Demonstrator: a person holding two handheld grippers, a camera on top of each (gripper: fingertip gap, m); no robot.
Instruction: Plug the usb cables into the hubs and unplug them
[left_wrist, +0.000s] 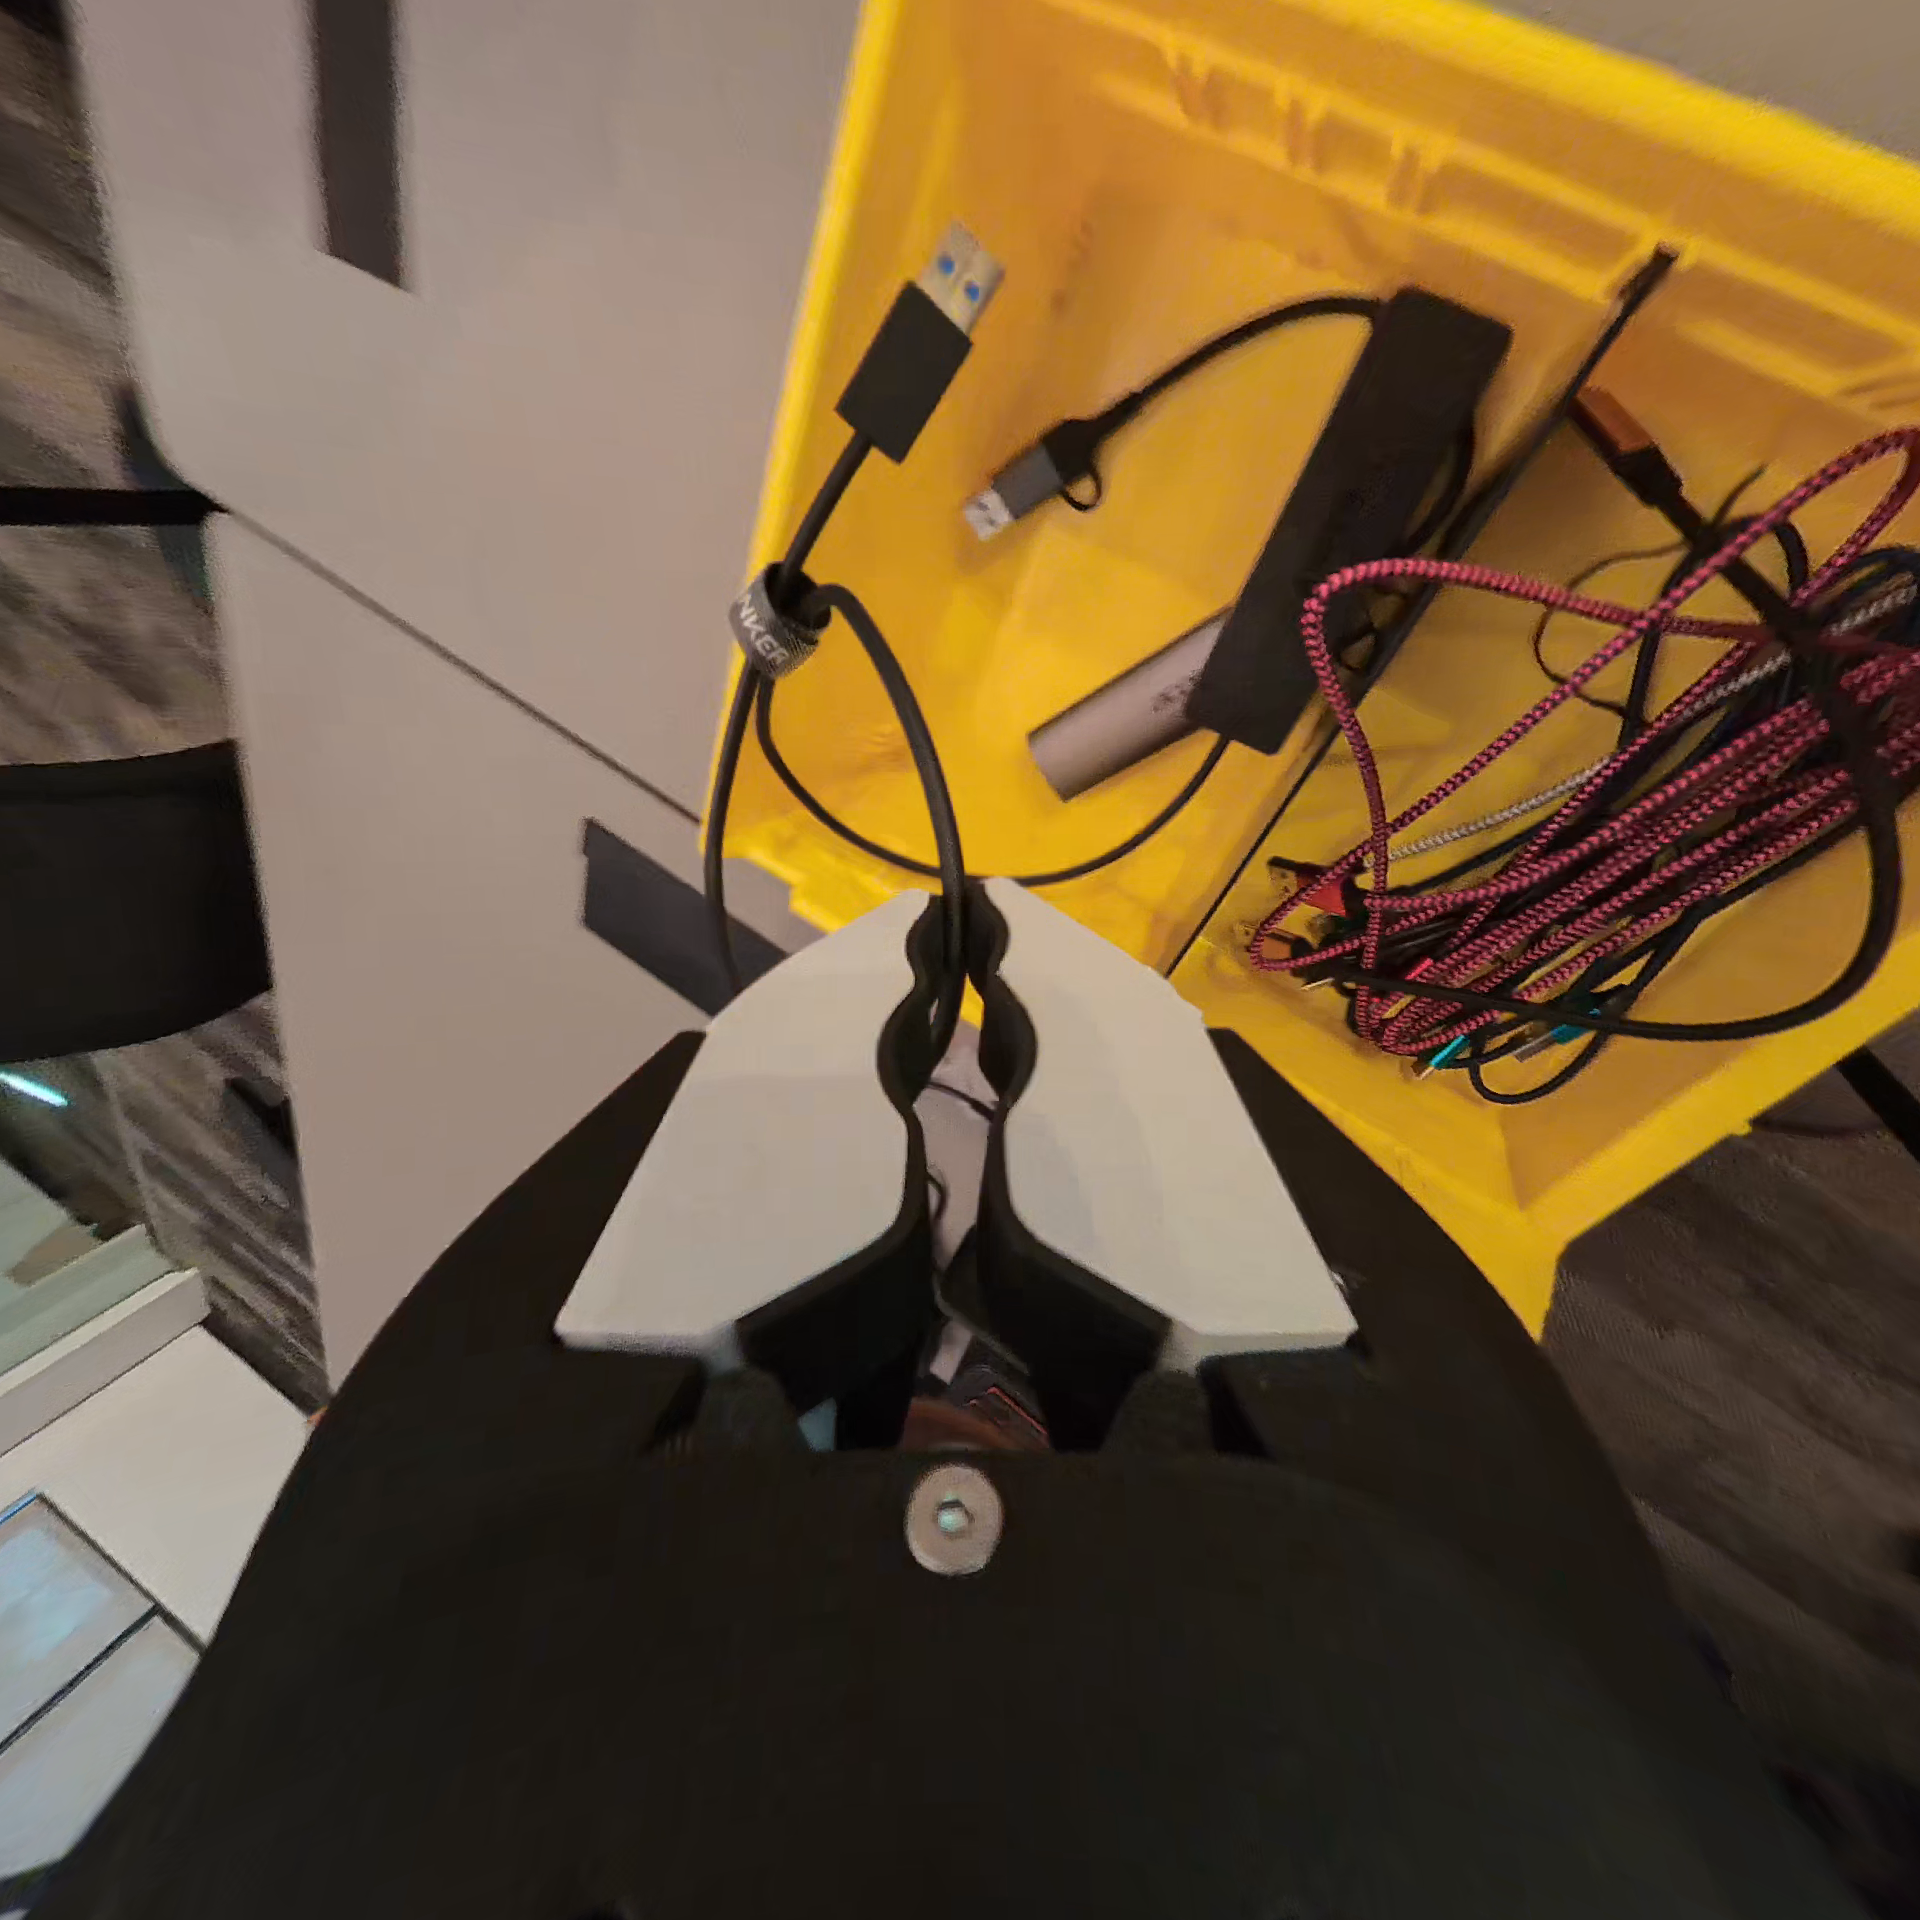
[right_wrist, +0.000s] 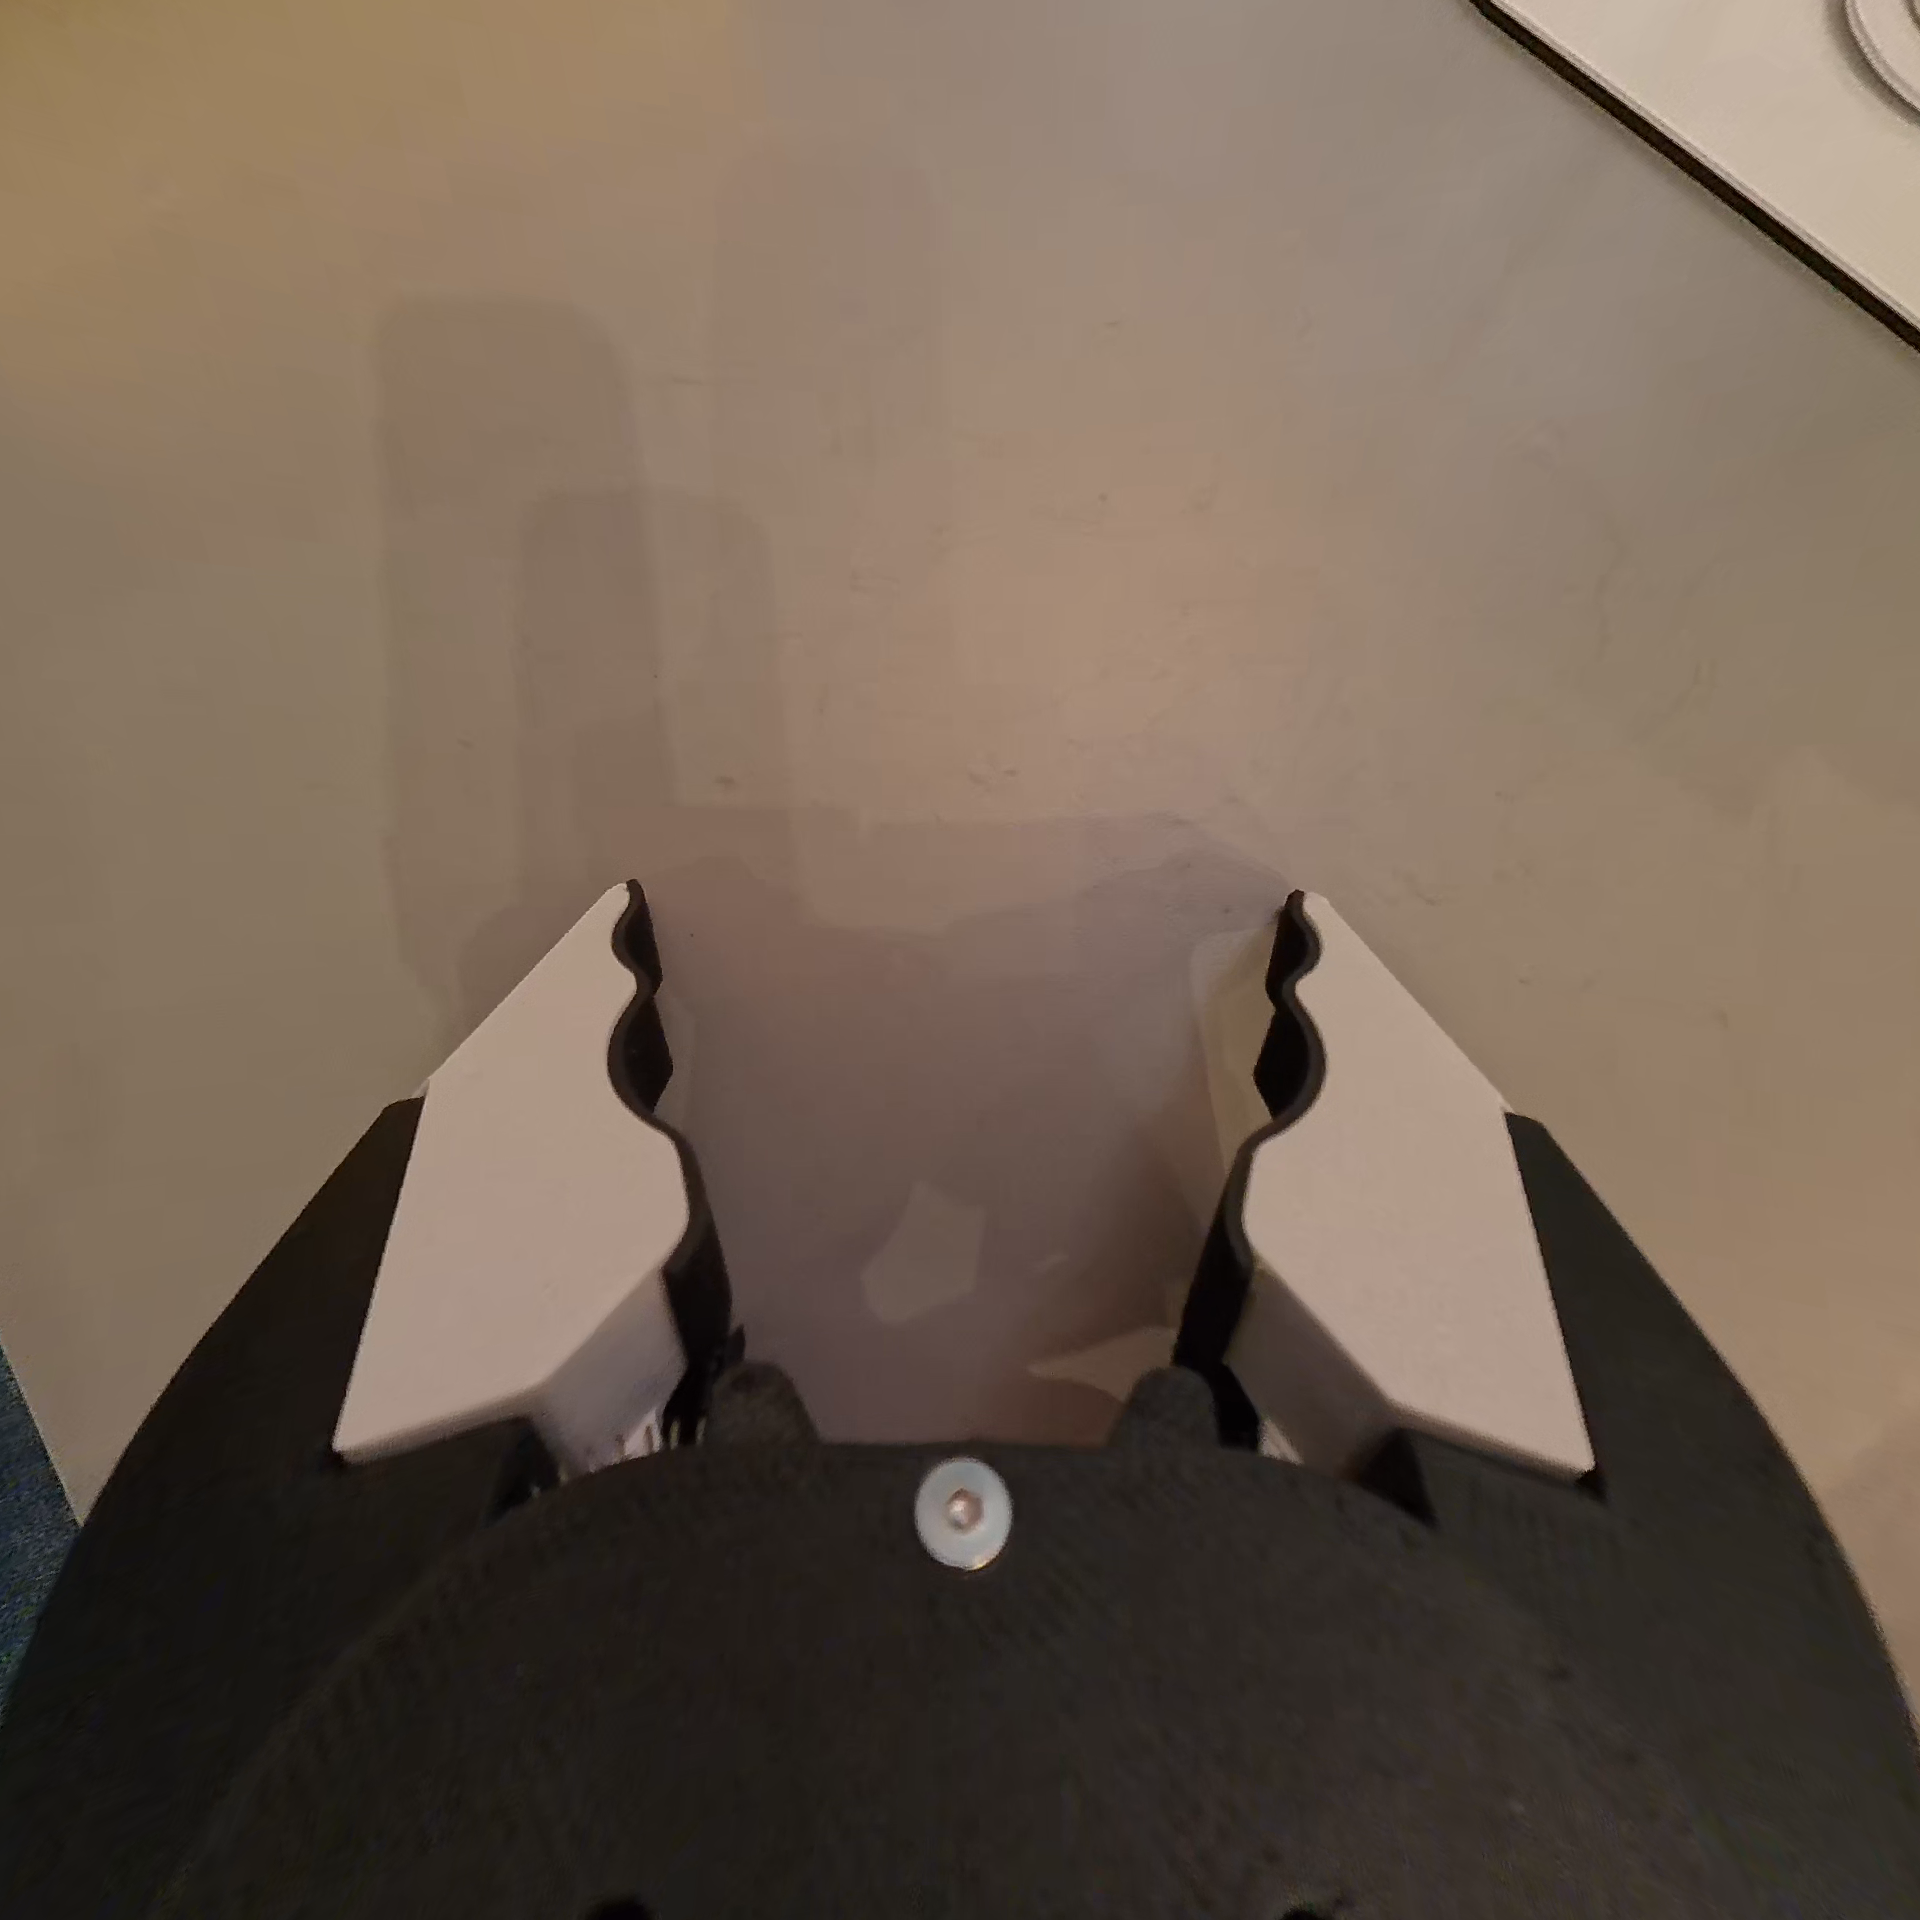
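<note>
Left tool (left_wrist: 954, 914) clamped on black cable (left_wrist: 914, 707); right tool (right_wrist: 961, 904) spread

A yellow bin (left_wrist: 1039, 135) sits on a pale table (left_wrist: 499, 520), a black divider (left_wrist: 1423, 623) splitting its inside.

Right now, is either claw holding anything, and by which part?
The left claw pinches the black cable on its looped cord, well below the plug. The right claw is open and empty.
</note>
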